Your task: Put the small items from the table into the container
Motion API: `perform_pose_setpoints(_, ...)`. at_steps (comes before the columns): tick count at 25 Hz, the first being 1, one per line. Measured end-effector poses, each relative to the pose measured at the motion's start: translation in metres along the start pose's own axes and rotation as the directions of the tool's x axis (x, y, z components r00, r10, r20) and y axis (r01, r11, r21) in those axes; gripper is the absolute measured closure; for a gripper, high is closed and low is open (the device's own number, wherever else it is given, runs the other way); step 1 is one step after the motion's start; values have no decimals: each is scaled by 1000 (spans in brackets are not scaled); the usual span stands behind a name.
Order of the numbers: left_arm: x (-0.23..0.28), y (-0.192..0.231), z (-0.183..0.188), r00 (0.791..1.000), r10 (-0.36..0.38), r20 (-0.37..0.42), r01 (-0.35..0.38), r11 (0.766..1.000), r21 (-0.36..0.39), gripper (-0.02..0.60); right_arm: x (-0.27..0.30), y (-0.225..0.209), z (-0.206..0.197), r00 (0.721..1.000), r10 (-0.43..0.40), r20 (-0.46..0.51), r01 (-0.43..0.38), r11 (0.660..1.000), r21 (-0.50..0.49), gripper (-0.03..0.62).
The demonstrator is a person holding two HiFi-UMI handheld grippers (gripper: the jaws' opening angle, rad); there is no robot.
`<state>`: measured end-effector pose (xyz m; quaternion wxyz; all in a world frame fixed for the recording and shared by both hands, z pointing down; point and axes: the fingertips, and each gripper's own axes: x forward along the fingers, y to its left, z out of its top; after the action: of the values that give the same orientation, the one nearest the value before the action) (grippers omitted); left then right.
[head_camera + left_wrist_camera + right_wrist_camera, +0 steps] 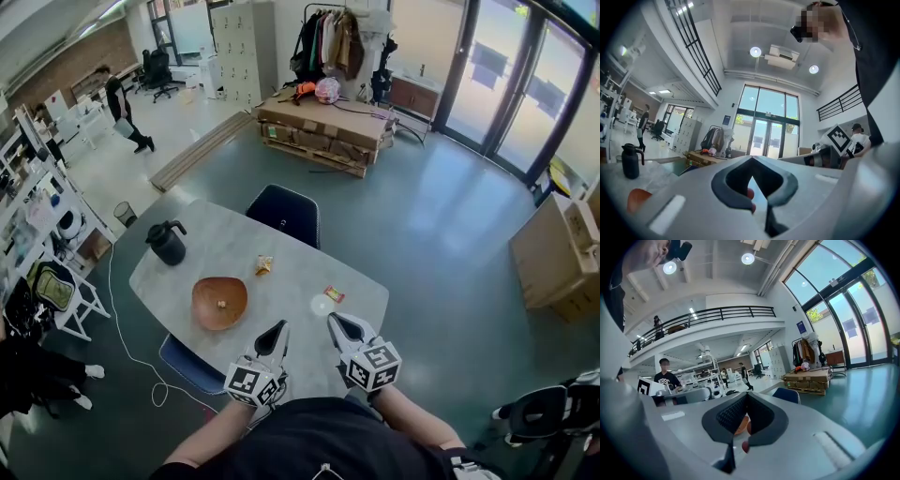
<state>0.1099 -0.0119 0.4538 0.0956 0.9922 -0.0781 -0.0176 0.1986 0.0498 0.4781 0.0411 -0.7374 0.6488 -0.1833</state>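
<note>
Grey marbled tabletop (281, 281), person at the near edge with a gripper in each hand, both pointing out across it, roughly level.

Left gripper (280, 330): jaws pressed together, tips meeting, nothing pinched. In the left gripper view (752, 159) only a small gap shows behind the closed tips, with a bit of red seen through it. It hangs over the near edge, just right of the wooden bowl (219, 302).

Right gripper (335, 322): jaws also closed tight and empty. Its own view (746, 395) shows the tips meeting, with the bowl (739, 423) glimpsed through the gap. It sits close beside the left gripper, not touching it.

The bowl is the container, at the left-centre of the tabletop. One small pale item (222, 304) already lies in it.

Loose small items on the tabletop:
- A yellow snack packet (264, 265) beyond the bowl, toward the middle.
- A red packet (334, 294) near the right edge.
- A pale round item (322, 305) just beside the red one, right ahead of the right gripper's tips.

A black jug (167, 241) stands at the far left corner, well apart from the bowl. It also shows at the left of the left gripper view (630, 161). A dark blue chair (284, 212) is tucked in at the far side.
</note>
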Motion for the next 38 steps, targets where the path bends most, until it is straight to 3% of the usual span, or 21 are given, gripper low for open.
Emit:
perform_pose_setpoints(14, -13, 27, -21, 1000, -19, -11, 18, 996, -87, 578, 6, 2, -22, 991, -99, -85, 97, 995, -33, 566)
perform_pose_setpoints(19, 5, 42, -37, 999, -23, -41, 20, 997, -75, 578, 16, -36, -37, 982, -151, -117, 145, 988, -57, 566)
perform_pose_setpoints(24, 25, 49, -37, 998, 54, -46, -56, 997, -60, 578, 41, -98, -77, 962, -158, -221, 136, 984, -112, 566)
perform_pose_setpoints(29, 38, 52, -49, 986, 134, -100, -138, 990, -37, 578, 95, -189, -146, 907, -152, -393, 89, 981, -172, 517)
perform_pose_setpoints(33, 19, 66, -57, 951, 262, -165, -272, 961, -40, 578, 140, -236, -224, 819, -111, -563, 27, 987, -157, 488)
perform_pose_setpoints(38, 12, 87, -78, 918, 345, -197, -358, 933, -34, 578, 189, -298, -282, 724, -141, -676, 21, 983, -183, 456)
